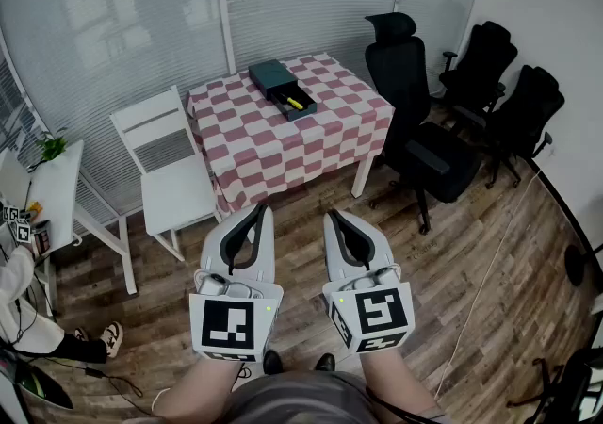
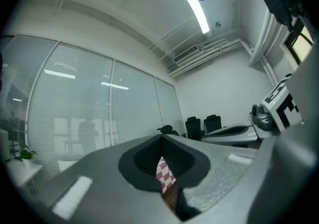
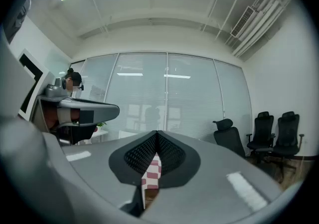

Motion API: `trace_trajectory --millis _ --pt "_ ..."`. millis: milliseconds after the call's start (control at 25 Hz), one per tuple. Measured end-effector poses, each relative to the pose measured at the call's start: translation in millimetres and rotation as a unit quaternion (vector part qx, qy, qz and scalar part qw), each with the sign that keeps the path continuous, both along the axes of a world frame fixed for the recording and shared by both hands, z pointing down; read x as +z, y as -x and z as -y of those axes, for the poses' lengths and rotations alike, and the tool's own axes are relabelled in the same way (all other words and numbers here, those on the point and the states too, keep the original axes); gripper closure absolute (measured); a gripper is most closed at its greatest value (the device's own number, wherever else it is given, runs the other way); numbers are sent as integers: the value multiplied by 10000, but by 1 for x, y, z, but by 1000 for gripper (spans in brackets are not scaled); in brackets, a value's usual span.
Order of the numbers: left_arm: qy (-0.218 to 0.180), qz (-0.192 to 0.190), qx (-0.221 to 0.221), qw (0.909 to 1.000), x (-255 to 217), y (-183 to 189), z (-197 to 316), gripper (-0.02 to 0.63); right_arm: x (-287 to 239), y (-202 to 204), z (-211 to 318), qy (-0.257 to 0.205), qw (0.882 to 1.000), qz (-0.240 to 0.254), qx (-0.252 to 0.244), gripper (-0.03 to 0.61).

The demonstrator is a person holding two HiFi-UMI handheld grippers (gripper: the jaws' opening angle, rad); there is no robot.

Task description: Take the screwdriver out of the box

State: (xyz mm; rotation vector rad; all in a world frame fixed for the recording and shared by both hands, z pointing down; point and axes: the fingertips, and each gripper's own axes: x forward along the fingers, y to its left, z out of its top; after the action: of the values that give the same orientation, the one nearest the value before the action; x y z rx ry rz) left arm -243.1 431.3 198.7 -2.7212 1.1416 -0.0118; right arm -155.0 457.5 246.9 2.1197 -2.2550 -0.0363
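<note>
white chair [image 1: 165, 168] sits just left of the table [image 1: 283, 154], the one with the red and white checked cloth. on the table, toward its far edge, is the dark box [image 1: 280, 95], lying open with its lid [image 1: 268, 73] right beside it. the yellow screwdriver [image 1: 295, 103] is lying inside the box. a few black office chairs [image 1: 415, 102] stand right of the table.

both grippers are on the near side of the table, well apart from it, over the wood floor [image 1: 452, 252] and pointing level at it. left gripper [image 1: 261, 211]: fingers pressed together, nothing pinched, just a sliver of checked cloth showing through the gap behind the tips. right gripper [image 1: 332, 217]: same deal, fingers fully together and empty.
</note>
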Motion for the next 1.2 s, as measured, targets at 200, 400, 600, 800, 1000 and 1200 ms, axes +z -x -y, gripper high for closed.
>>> trace_trajectory --millis 200,400,600,800,1000,1200 --pt "-23 18 -2 10000 0 -12 -5 612 0 -10 -4 -47 10000 25 -56 555" --pt "-11 65 -5 10000 3 -30 -14 612 2 -28 -13 -77 9999 111 -61 555" --pt "-50 93 -5 9999 5 -54 -24 614 5 -51 -21 -27 9996 249 -134 554" --pt "-19 247 13 9997 14 -72 -34 612 15 -68 -29 45 9993 337 -150 554" --pt "107 410 -24 9991 26 -77 -22 612 26 -71 -20 144 9987 434 -244 553" --pt "170 350 -34 9992 35 -85 11 612 36 -79 10 239 9986 395 -265 552"
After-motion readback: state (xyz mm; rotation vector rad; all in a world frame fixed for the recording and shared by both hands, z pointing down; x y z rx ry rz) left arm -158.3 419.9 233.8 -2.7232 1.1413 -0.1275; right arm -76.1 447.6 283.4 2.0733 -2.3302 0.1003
